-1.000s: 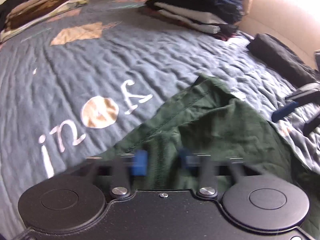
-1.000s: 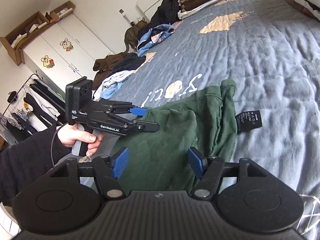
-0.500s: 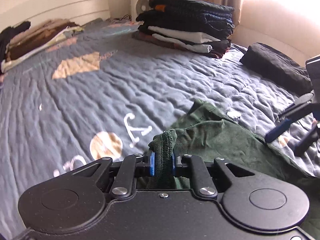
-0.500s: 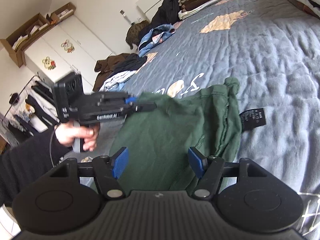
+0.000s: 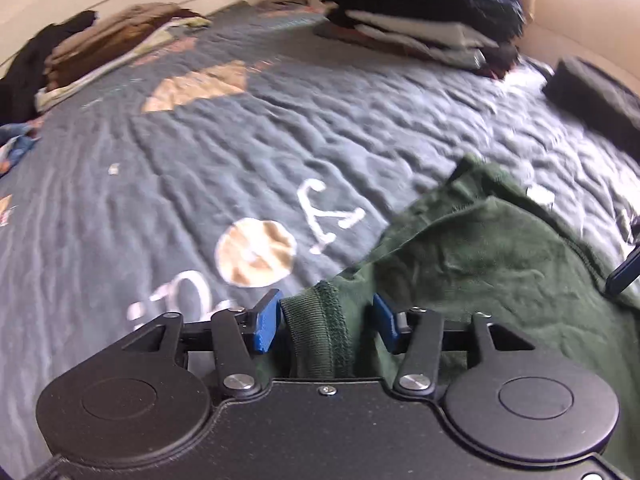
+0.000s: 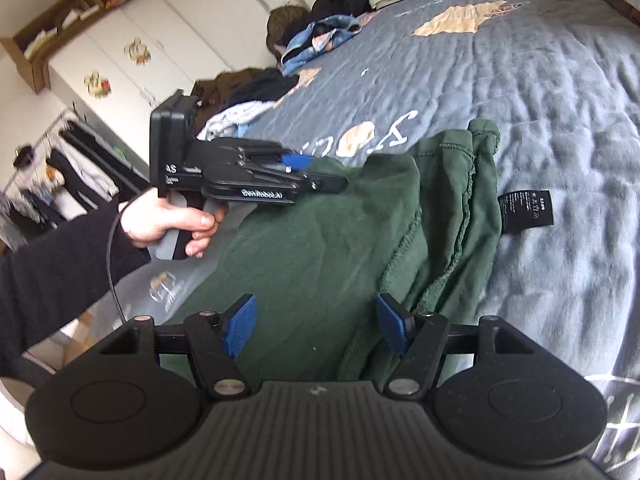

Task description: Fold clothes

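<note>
A dark green garment [image 5: 480, 264] lies crumpled on the grey bedspread [image 5: 360, 120], its near part folded over itself. My left gripper [image 5: 324, 320] hovers over the garment's left edge; its jaws are opening, and the ribbed green cuff [image 5: 316, 332] sits loose between the blue pads. In the right wrist view a person's hand [image 6: 176, 224] holds that left gripper [image 6: 320, 174] above the green garment [image 6: 320, 260]. My right gripper [image 6: 318, 322] hangs open over the garment's near edge with nothing pinched. A black care label [image 6: 526, 208] sticks out on the right.
A tall stack of folded clothes [image 5: 432, 24] stands at the far right of the bed, a brown and black pile [image 5: 112, 40] at the far left, and a black bundle [image 5: 592, 92] at the right edge. Loose clothes [image 6: 320, 36], a white wardrobe [image 6: 132, 60] and a clothes rail lie beyond the bed.
Half a second ago the left jaws were pinched on the green cuff; now they stand apart and the cuff is loose. The right gripper has stayed put.
</note>
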Demonstrator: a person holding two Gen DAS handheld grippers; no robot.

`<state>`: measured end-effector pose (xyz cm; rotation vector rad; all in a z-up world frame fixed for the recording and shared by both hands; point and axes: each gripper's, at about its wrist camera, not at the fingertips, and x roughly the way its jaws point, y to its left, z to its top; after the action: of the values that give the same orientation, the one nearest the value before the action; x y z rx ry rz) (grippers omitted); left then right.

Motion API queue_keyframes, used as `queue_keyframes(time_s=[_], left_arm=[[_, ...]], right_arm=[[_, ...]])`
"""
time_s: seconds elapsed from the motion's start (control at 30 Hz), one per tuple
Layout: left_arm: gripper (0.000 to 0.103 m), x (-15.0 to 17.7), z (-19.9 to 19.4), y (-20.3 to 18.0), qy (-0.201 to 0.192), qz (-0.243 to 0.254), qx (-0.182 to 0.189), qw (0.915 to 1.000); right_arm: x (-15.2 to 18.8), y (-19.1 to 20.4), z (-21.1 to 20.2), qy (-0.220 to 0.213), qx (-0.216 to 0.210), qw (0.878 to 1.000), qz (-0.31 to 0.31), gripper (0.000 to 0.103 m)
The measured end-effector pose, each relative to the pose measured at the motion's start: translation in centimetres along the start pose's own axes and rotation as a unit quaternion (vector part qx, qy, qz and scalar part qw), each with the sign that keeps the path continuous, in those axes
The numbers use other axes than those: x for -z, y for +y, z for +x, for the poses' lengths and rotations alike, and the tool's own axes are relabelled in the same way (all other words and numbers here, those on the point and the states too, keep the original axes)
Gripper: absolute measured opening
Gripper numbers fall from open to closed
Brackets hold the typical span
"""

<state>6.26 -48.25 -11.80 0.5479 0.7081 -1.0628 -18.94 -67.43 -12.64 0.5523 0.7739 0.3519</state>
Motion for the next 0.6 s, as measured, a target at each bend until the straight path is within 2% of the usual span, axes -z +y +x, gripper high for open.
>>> queue_keyframes(time_s=[0.07,0.17,0.2,0.3,0.4,0.5,0.57,0.6], left_arm=[[0.052,0.3,-3.2,0.7,-0.020,-0.024,-0.011,0.9994],[0.052,1.2,-9.1,0.4,-0.064,-0.075,0.017,0.9950],[0.053,2.0,-10.4,-1.0,-0.066,-0.075,0.026,0.9947],[0.065,4.2,-14.4,-5.2,-0.072,-0.073,0.051,0.9934],[0.065,7.6,-16.5,-10.6,-0.065,-0.028,0.033,0.9969],[0.065,10.6,-17.0,-15.2,-0.053,0.040,-0.011,0.9977],[0.065,12.2,-16.6,-15.5,-0.035,0.015,0.004,0.9993],[0.065,12.7,-16.1,-15.3,-0.027,-0.019,0.019,0.9993]], right_arm=[[-0.3,0.0,-0.6,-0.008,-0.005,1.000,0.003,0.065],[-0.5,0.0,-1.6,-0.030,-0.023,0.999,0.015,0.065],[-0.6,0.1,-1.9,-0.035,-0.035,0.999,0.020,0.065],[-0.8,0.5,-2.4,-0.045,-0.074,0.996,0.030,0.065],[-0.6,1.9,-2.3,-0.029,-0.112,0.993,0.017,0.065],[0.2,3.7,-1.7,0.006,-0.121,0.993,-0.009,0.065],[1.0,4.7,-1.4,0.028,-0.120,0.992,-0.021,0.065],[1.4,5.1,-1.3,0.036,-0.122,0.992,-0.023,0.065]])
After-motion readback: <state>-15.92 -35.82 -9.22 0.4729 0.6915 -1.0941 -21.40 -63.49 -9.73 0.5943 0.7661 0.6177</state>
